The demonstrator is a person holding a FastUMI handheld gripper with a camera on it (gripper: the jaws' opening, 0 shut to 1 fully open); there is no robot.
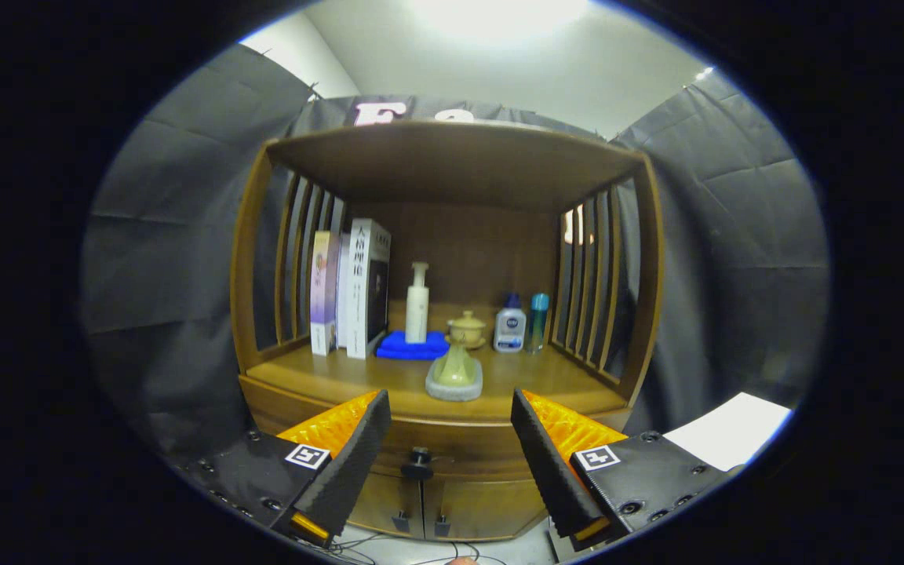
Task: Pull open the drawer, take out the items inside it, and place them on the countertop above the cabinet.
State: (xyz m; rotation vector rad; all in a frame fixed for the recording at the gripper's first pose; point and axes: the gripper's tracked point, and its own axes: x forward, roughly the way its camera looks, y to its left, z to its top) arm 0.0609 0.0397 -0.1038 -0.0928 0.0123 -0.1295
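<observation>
Wooden drawer (452, 439) sits flush and closed, its dark round knob (419, 461) between your spread gripper (450, 416) fingers.
You hold nothing; this fits both a drawer yet to be emptied and one closed again. A pale green ceramic piece on a grey stone coaster (454, 377) rests on the worktop (326, 380) just beyond.

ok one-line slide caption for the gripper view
Open gripper faces a wooden cabinet, its closed drawer's knob between the fingers, bottles and books on the countertop beyond.

Gripper (450, 408) fingers ribbed – blk mounts w/ screws, square markers.
</observation>
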